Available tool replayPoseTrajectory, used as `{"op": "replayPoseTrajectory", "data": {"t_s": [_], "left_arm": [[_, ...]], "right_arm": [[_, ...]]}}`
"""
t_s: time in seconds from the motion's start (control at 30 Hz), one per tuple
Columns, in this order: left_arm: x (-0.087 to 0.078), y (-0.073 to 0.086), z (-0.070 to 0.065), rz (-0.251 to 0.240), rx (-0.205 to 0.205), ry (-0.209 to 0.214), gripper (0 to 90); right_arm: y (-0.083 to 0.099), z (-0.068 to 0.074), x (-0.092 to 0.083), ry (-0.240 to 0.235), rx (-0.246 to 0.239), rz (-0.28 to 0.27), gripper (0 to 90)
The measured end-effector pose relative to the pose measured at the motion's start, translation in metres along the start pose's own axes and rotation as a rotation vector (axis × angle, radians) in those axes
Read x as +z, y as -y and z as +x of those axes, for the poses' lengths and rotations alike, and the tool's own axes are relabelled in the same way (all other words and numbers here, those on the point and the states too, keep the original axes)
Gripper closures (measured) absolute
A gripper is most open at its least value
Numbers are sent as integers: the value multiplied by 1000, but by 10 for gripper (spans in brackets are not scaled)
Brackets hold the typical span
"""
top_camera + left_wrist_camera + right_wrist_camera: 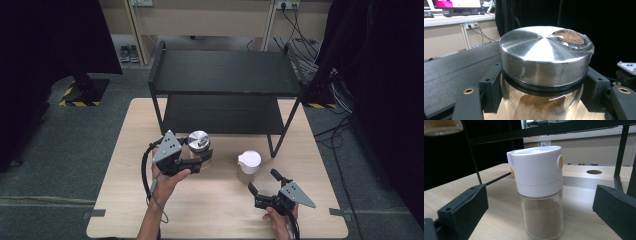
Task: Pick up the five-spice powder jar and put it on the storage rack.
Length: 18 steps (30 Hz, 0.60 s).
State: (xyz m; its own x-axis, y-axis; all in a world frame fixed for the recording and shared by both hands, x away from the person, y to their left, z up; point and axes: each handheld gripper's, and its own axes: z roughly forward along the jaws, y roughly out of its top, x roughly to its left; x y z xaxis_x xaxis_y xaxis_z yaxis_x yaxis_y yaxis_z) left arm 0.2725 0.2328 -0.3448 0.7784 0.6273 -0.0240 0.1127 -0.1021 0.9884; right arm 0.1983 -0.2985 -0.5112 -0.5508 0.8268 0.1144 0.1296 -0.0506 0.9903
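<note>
The left gripper [202, 161] has its jaws clamped on the glass body of a steel-lidded jar [544, 62], just under the lid's black seal ring, and holds it clear of the table [125, 200], in front of the black shelf [220, 72]. Brown powder sits in the bottom of the jar. The grip is on smooth, curved glass, so my worry is a slip: if the hand tilts or jerks, the jar could slide down through the pads or rotate between them. Going up toward the shelf, the lid could knock the front edge of the upper board and lever the jar out of the grip.

The right gripper [263, 191] rests low, nearer the person than the shelf, with its jaws spread wide and holding nothing. A white-capped shaker [537, 187] stands upright between and beyond them, in front of the shelf's right leg. A careless push forward could tip that tall, narrow shaker.
</note>
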Motion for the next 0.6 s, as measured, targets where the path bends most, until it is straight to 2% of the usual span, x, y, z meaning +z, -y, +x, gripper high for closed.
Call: {"op": "replayPoseTrajectory", "data": {"t_s": [0.1,0.17,0.27,0.37,0.5,0.6], "left_arm": [[0,-14,5,6,9,18,309],[1,-22,14,3,4,50,309],[0,-35,24,8,-2,70,309],[-2,-49,31,5,-3,81,309],[-3,-74,36,17,22,81,309],[-2,-88,39,22,26,91,309]], "right_arm": [[0,0,0,0,1,0,3],[0,0,0,-1,1,-1,3],[0,0,0,-1,1,-1,3],[0,0,0,1,2,1,4],[0,0,1,0,0,1,3],[0,0,1,1,3,2,4]]}}
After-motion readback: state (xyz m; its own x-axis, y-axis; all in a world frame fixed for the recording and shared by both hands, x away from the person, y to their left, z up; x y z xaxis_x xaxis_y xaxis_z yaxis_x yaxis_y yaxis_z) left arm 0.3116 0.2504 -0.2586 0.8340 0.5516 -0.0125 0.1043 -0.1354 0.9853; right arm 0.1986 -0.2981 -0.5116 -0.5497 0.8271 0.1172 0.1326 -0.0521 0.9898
